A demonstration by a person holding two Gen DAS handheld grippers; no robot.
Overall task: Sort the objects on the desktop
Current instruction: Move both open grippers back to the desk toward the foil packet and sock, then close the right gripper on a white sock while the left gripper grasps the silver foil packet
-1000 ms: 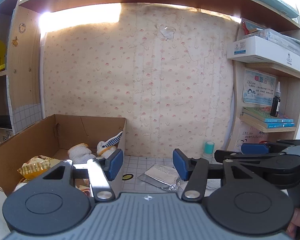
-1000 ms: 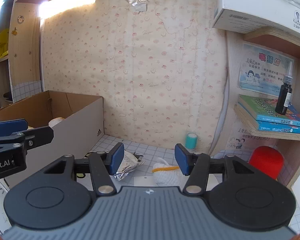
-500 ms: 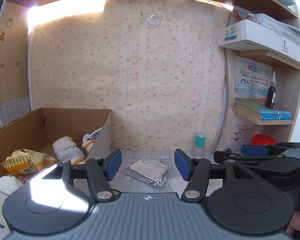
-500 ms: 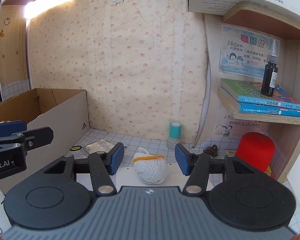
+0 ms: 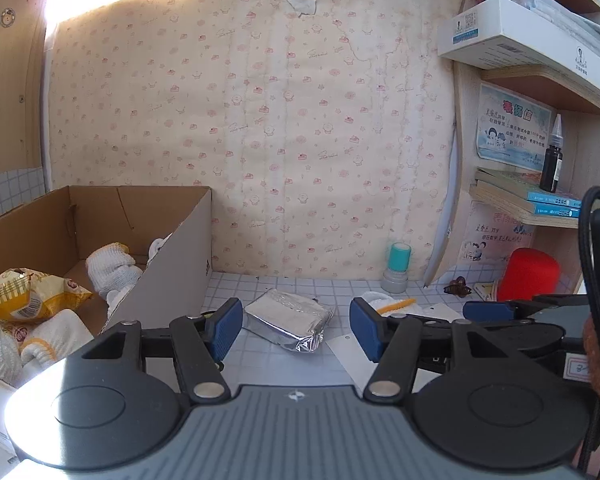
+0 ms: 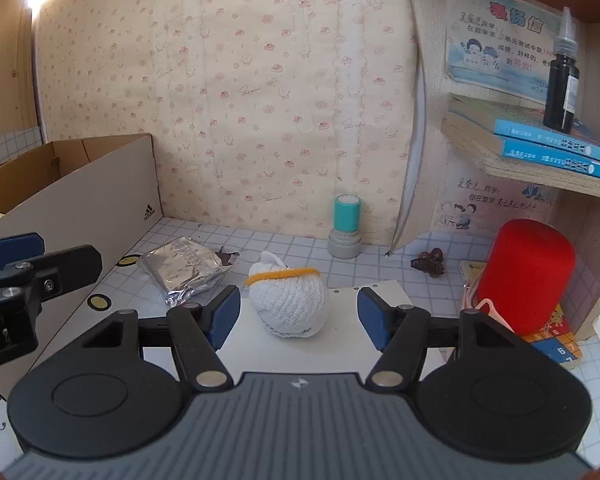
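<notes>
On the desk, right gripper [image 6: 298, 314] opening around white sock ball [image 6: 287, 303], untouched

Left gripper [image 5: 296, 330] faces the foil packet [image 5: 288, 320] on the desk's tiled surface [image 5: 340, 292], gap on both sides. To its left the cardboard box [image 5: 172, 276] wall walls off that flank. Right gripper [image 6: 299, 314], jaws opening, frames the rolled white sock [image 6: 287, 302] with clearance either side. Toward the back edge the teal stamp [image 6: 345, 226] stands alone. The red cylinder [image 6: 526, 276] crowds the right edge under the shelf [image 6: 540, 172]. Open tiles lie between sock and packet.
</notes>
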